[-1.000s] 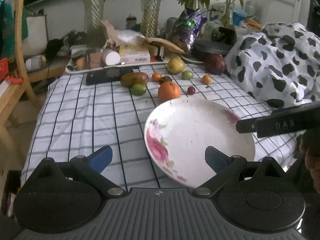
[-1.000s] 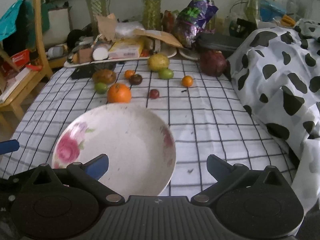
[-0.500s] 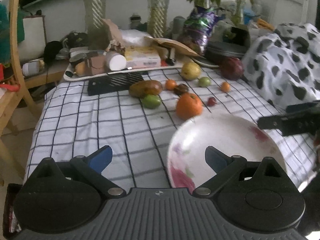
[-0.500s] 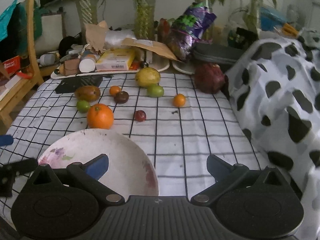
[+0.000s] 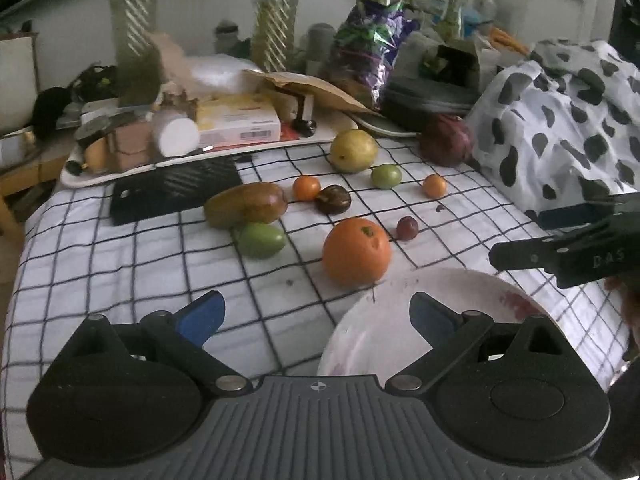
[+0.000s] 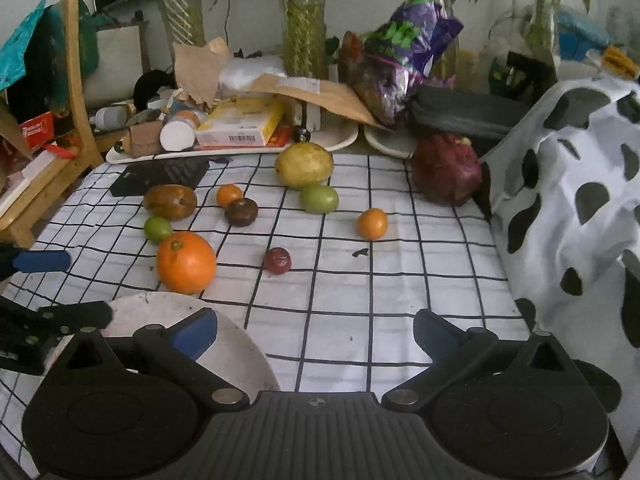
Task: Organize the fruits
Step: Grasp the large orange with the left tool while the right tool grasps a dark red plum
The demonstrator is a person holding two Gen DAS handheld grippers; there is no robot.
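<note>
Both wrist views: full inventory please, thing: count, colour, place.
plate: 1, white with pink flowers, near edge, empty
large orange: 1, orange, just beyond plate
small oranges: 2, orange, mid-cloth
green fruits: 2, green, one by mango, one by yellow fruit
mango: 1, brown-green, left
yellow fruit: 1, yellow, far centre
dark round fruit: 1, dark brown, centre
small red fruit: 1, red, centre
dragon fruit: 1, purple-red, far right
checked cloth: 1, white and black
left hand-held gripper: open, empty
right hand-held gripper: open, empty
</note>
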